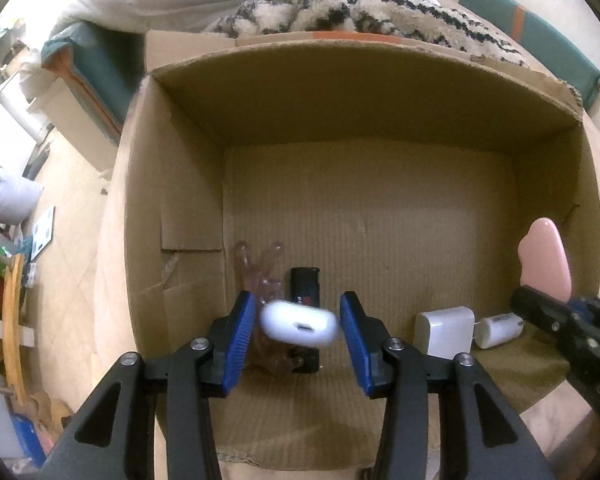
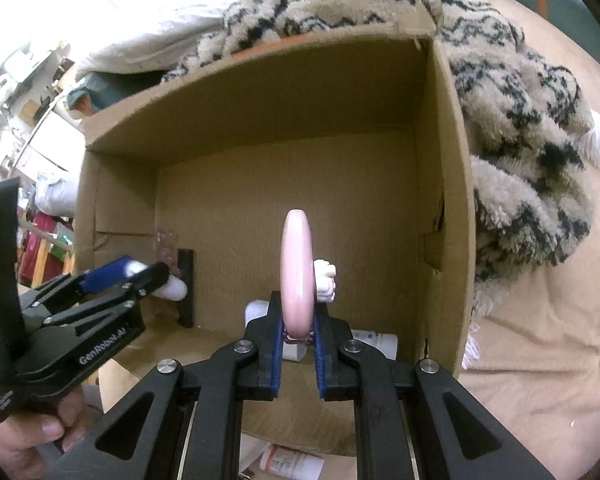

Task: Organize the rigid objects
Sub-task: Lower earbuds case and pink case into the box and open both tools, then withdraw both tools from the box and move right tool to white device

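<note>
Cardboard fills both views: an open cardboard box (image 1: 372, 92) on beige bedding, with a patterned fleece blanket (image 2: 520, 92) heaped behind it. From my left gripper (image 1: 300, 322), jaws parted, a white oval case (image 1: 299, 323) sits blurred between the blue pads with a gap on each side, so I judge it loose, not pinched; its long axis runs across the frame, pad to pad, straight over the box floor. Just beyond it lie a black lighter-like block (image 1: 305, 286) and a clear plastic clip (image 1: 260, 276); toward lower right sit two white chargers (image 1: 446, 332). My right gripper (image 2: 298, 332) is clamped on a pink flat piece (image 2: 297, 268), edge-on and upright at frame centre, above the chargers. The left hand is nearer the drop. Only legible writing: "GenRobot.AI" on the left gripper's body.
</note>
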The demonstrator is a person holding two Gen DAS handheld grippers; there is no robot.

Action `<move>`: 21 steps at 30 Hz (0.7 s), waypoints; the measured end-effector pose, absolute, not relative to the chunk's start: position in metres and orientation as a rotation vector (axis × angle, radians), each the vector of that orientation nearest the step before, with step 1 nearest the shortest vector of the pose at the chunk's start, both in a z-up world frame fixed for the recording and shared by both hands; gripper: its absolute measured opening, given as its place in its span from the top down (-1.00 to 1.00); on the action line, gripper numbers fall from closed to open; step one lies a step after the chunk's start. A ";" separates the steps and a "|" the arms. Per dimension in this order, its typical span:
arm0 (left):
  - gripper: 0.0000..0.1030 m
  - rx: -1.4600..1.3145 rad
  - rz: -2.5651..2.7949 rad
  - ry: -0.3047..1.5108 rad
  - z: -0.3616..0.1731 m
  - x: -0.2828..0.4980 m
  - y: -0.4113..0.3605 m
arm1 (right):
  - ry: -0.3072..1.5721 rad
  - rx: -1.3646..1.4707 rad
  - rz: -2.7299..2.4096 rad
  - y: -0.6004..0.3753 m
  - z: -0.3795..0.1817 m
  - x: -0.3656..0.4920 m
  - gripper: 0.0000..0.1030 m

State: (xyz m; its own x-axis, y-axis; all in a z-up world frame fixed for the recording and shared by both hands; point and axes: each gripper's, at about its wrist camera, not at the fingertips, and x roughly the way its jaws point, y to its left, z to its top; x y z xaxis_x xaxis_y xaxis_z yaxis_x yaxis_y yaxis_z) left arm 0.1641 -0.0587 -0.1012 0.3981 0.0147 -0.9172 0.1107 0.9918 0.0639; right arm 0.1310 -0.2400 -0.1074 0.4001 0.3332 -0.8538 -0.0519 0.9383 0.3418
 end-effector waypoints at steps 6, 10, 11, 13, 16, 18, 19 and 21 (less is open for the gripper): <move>-0.20 0.126 -0.073 1.128 -0.093 0.160 -0.061 | 1.107 0.314 0.255 -0.245 -0.101 0.131 0.62; -0.21 0.108 -0.063 1.128 -0.091 0.162 -0.061 | 1.028 0.334 0.264 -0.248 -0.088 0.126 -0.51; -0.22 0.103 -0.058 1.127 -0.090 0.163 -0.060 | 0.998 0.343 0.267 -0.249 -0.083 0.124 -0.54; -0.22 0.093 -0.052 1.125 -0.089 0.163 -0.058 | 0.973 0.336 0.269 -0.249 -0.078 0.123 -0.63; -0.22 0.086 -0.043 1.121 -0.087 0.164 -0.056 | 0.957 0.344 0.270 -0.249 -0.075 0.123 -0.87; -0.22 0.079 -0.041 1.120 -0.085 0.164 -0.055 | 0.964 0.344 0.266 -0.249 -0.076 0.123 -0.87; -0.22 0.077 -0.038 1.118 -0.084 0.164 -0.054 | 0.968 0.344 0.265 -0.250 -0.076 0.124 -0.87; -0.22 0.074 -0.033 1.111 -0.083 0.164 -0.054 | 0.978 0.357 0.273 -0.251 -0.077 0.125 -0.87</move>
State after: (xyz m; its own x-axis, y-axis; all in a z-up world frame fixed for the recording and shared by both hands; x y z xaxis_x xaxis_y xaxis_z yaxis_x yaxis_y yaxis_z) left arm 0.1636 -0.0538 -0.0826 0.4436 0.0105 -0.8962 0.0638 0.9970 0.0433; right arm 0.1246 -0.2514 -0.0770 0.5323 0.3818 -0.7556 -0.0651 0.9083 0.4131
